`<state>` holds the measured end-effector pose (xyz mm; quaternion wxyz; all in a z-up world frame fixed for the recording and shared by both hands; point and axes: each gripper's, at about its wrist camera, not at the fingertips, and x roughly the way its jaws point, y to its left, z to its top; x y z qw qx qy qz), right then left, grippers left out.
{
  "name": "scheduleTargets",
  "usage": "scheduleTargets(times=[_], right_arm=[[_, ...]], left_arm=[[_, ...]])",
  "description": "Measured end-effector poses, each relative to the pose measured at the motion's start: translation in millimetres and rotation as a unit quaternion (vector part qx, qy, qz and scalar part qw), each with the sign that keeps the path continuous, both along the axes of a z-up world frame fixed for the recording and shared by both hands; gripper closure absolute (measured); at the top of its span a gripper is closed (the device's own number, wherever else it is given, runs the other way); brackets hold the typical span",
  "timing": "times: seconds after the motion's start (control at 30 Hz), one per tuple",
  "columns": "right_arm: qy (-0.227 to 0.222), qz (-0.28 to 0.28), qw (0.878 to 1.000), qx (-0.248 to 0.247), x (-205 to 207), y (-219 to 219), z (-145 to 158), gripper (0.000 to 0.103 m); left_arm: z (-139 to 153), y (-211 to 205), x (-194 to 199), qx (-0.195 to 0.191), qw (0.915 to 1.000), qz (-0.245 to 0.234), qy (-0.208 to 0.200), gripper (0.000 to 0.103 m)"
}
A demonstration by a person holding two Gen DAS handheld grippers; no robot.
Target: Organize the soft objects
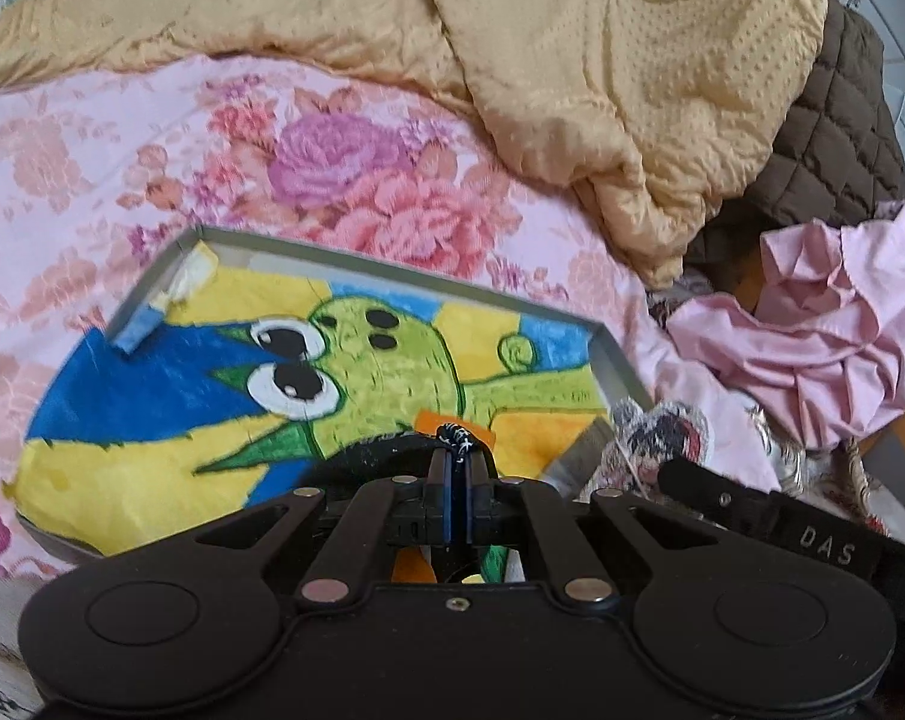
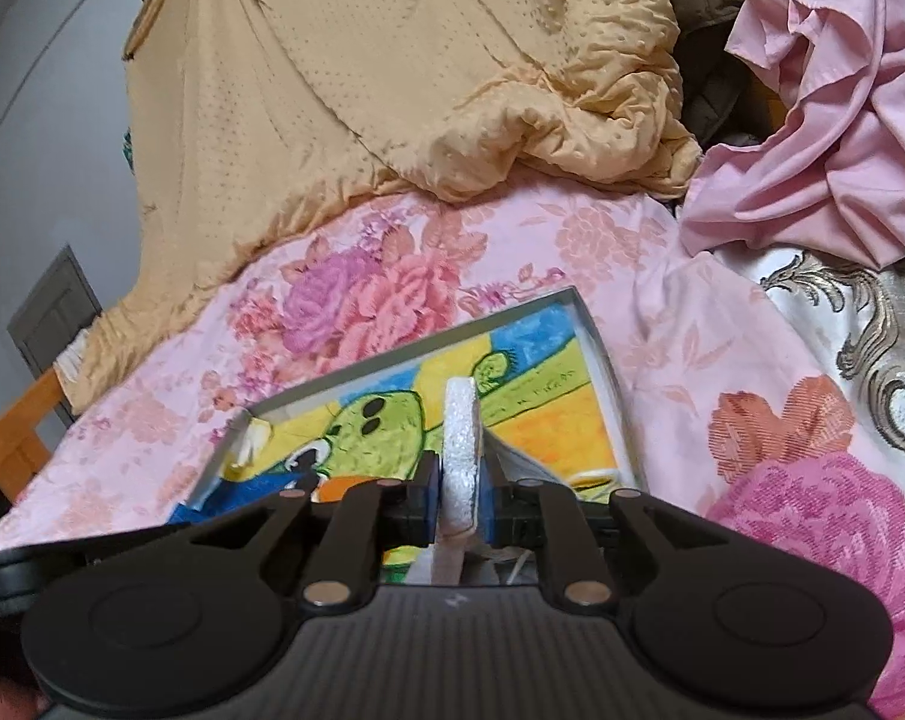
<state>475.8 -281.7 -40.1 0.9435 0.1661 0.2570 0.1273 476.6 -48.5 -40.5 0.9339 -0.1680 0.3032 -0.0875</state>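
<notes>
Bed [image 1: 92, 168] under pink floral sheet; yellow quilt [image 1: 602, 60] heaped behind. Cartoon picture tray [image 1: 392, 267] lies on sheet. Right tool [image 2: 460, 495] pinching white foam ring [image 2: 461, 444]; left tool [image 1: 458, 480] pressed together on black speckled cord [image 1: 457, 435], both over tray.
</notes>
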Motion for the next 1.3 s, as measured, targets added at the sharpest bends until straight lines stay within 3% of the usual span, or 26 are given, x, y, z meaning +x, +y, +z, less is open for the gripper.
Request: scheduleTargets(times=[0.13,0.33,0.47,0.83,1.07,1.3], right_arm=[[0.010,-0.010,1.000,-0.017,1.2,0.1,-1.4,0.080],[0.019,-0.015,0.999,-0.028,1.1,-0.7,-1.0,0.079],[0.029,-0.021,0.999,-0.032,1.8,-1.7,-0.3,0.066],[0.015,-0.041,0.997,-0.069,-12.0,-6.8,16.9,0.037],[-0.003,-0.041,0.995,-0.091,-36.0,-7.4,33.5,0.021],[-0.028,-0.033,0.994,-0.103,-65.5,-6.6,53.2,0.016]], left_arm=[[-4.5,-3.4,3.4,-0.005,0.9999,-0.001,0.012,0.096],[-6.1,-8.2,5.2,0.005,0.9996,-0.005,0.026,0.088],[-4.7,-7.0,4.6,0.006,0.9995,-0.003,0.030,0.085],[5.4,-5.4,-8.2,0.010,0.9998,0.010,0.012,0.044],[25.1,-4.0,-32.9,0.026,0.9993,0.020,-0.015,0.030],[42.5,0.4,-73.1,0.049,0.9978,0.020,-0.041,0.019]])
